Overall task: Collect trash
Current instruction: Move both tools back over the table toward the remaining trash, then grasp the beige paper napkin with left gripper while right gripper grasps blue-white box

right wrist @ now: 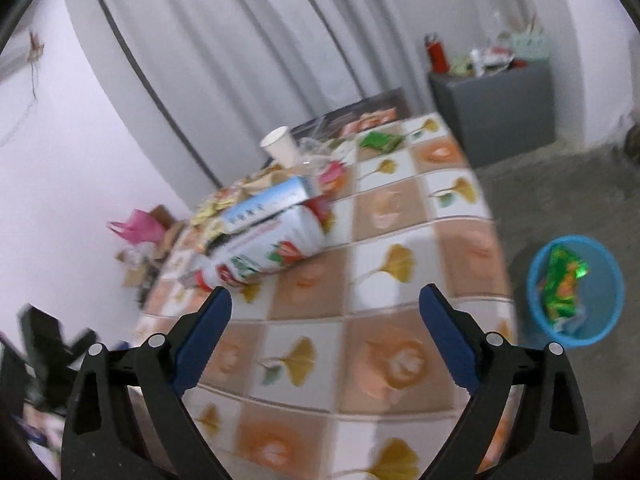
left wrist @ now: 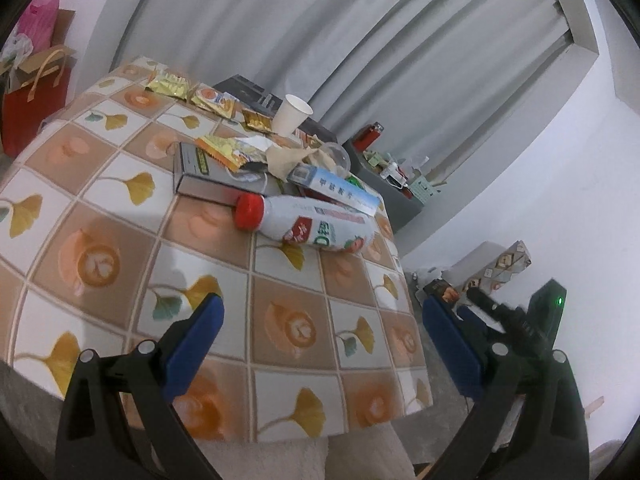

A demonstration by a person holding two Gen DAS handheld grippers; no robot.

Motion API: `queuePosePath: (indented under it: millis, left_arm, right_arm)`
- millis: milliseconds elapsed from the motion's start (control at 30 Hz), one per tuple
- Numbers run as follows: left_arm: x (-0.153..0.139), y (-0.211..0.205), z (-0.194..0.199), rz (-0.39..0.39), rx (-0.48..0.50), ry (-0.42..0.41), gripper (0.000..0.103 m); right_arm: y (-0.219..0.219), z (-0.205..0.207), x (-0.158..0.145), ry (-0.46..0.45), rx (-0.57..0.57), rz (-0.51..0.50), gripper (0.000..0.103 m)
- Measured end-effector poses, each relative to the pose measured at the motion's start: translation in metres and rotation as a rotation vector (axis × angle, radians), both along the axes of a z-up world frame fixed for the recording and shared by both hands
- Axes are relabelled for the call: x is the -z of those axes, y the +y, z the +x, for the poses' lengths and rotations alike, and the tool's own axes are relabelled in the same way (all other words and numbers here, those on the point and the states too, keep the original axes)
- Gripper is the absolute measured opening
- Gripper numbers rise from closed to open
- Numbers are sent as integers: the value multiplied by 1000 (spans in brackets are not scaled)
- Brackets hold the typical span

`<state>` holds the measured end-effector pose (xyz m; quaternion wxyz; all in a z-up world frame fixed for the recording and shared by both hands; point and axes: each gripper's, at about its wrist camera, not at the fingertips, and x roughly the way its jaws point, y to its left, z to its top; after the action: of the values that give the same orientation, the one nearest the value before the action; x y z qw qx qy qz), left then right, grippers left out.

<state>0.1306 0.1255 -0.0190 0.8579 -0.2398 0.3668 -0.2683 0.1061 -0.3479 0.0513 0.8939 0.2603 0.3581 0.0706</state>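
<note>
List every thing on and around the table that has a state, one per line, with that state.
left gripper: open, nothing between its fingers
right gripper: open, nothing between its fingers
white bottle: on its side on the table, red cap on
paper cup: upright
blue carton: lying flat against the bottle
orange wrapper: torn open, on the grey box
blue bin: on the floor, wrappers inside

Right wrist view smeared throughout by motion blur; print on the white bottle (right wrist: 264, 254) and the blue-and-white box (right wrist: 266, 200) unreadable. Contents of the blue bin (right wrist: 576, 290) only a green, shiny blur. Wrappers (right wrist: 218, 208) behind the bottle indistinguishable there. In the left wrist view, clear plastic cup (left wrist: 335, 156) half hidden behind crumpled paper (left wrist: 288, 160); clutter on the grey cabinet (left wrist: 394, 188) too small to identify. Bench (left wrist: 120, 240) cut off by the lower edge.
</note>
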Motion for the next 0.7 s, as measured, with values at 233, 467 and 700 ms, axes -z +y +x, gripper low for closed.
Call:
queuePosePath:
  millis: [233,467,700]
  left_arm:
    - [-5,-3,18,83,7,-80,97]
    - [-10,-15,29,203,35,-173,97]
    - [-4,-24,59,231,43,-170,89]
  right_arm:
    - [-14,64,3,71,-64,254,87]
    - [-22,144,30,201,-52,402,81]
    - [-18,198,65,323,-62,422,80]
